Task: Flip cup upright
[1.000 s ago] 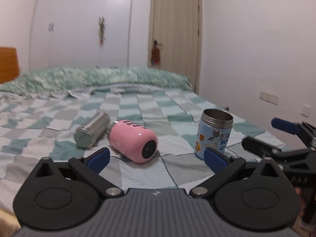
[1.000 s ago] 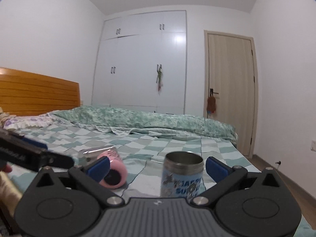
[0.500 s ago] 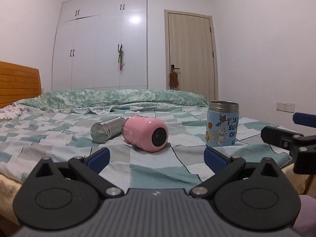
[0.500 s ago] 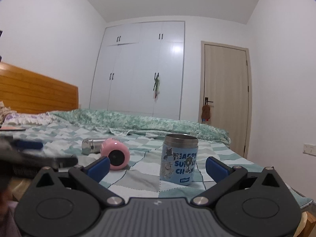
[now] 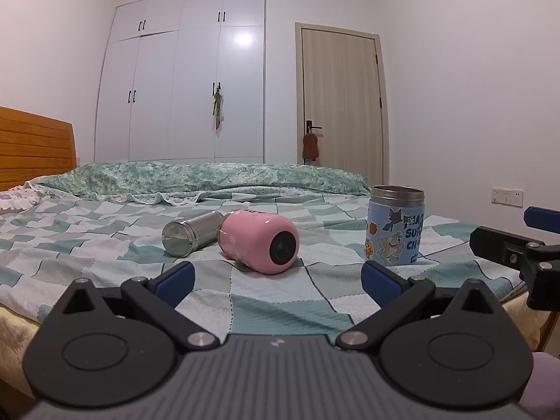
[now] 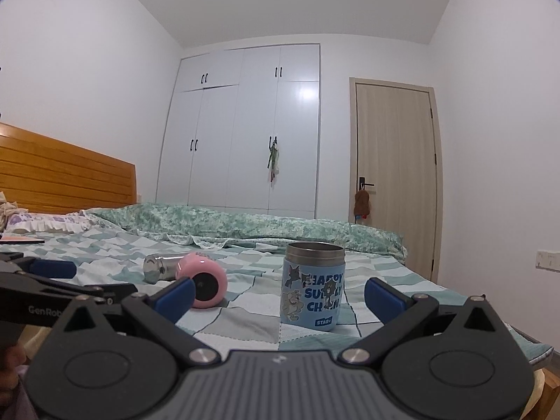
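Left wrist view is looking low across the bed [image 5: 87,245], and the pink cup [image 5: 258,241] is lying on its side on the checked quilt, its dark round end facing the camera; a steel flask [image 5: 190,232] is lying just behind it, touching or nearly so, and a blue cartoon cup [image 5: 395,225] is already standing upright well to the right; the left claw [image 5: 276,278] is hanging wide open and empty, short of the pink cup, jaws spread broader than its body; the right claw [image 6: 278,294] is likewise gaping with nothing in it, lined up on the blue cartoon cup rather than the fallen one; by my reckoning the pink cup is the one needing to be righted; it is looking smooth, glossy and rounded, so it is likely slippery and ready to roll on the soft bedding, stiff-walled and probably light; the best hold seems to be across the middle of the barrel, pads on opposite sides, before tipping it up; the soft quilt may be giving it a wobbly footing.
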`<state>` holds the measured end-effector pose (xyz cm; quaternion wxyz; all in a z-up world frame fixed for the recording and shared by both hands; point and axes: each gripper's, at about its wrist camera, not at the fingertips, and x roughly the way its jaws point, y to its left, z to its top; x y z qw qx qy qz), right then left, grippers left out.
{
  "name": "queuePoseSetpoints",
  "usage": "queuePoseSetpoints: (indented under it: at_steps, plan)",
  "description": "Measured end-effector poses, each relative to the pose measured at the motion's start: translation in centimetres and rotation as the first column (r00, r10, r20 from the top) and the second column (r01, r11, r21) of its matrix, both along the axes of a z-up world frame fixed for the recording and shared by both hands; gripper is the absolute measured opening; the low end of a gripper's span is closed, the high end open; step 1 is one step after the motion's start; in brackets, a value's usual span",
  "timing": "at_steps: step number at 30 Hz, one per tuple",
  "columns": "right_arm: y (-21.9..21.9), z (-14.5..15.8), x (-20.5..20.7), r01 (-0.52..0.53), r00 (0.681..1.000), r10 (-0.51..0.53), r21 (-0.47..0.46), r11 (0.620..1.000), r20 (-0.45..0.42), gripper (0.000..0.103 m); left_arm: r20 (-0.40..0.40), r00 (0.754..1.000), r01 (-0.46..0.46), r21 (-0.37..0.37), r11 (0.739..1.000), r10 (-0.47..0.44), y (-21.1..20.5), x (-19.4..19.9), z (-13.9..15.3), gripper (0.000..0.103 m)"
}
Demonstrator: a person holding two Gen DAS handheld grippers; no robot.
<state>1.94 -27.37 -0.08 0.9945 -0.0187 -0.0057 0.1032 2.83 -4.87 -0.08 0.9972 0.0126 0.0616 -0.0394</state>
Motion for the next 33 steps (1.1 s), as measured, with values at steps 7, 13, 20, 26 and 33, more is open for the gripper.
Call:
queuePoseSetpoints:
  at_steps: [7,13,20,26,33]
  plan:
    - [0.11,-0.05,0.02,0.000,1.000,0.000,-0.002,1.000,0.001,0.103,0.003,1.000,-0.002,-0.002,1.000,0.002,-0.01,0.07,-0.02,0.103]
    - [0.14,-0.03,-0.05,0.000,1.000,0.000,-0.001,1.000,0.004,0.103,0.006,1.000,-0.004,-0.004,1.000,0.004,0.01,0.07,0.03,0.103]
    - [0.18,-0.01,-0.07,-0.001,1.000,0.001,-0.004,1.000,0.004,0.103,0.008,1.000,-0.004,-0.007,1.000,0.004,0.03,0.02,0.07,0.103]
    - [0.21,-0.01,-0.15,-0.002,1.000,0.002,-0.004,1.000,0.005,0.103,0.012,1.000,0.007,-0.010,1.000,-0.007,0.16,-0.16,0.12,0.103]
    - [0.22,-0.01,-0.14,-0.002,1.000,0.002,-0.005,1.000,0.005,0.103,0.014,1.000,0.007,-0.020,1.000,-0.007,0.31,-0.27,0.18,0.103]
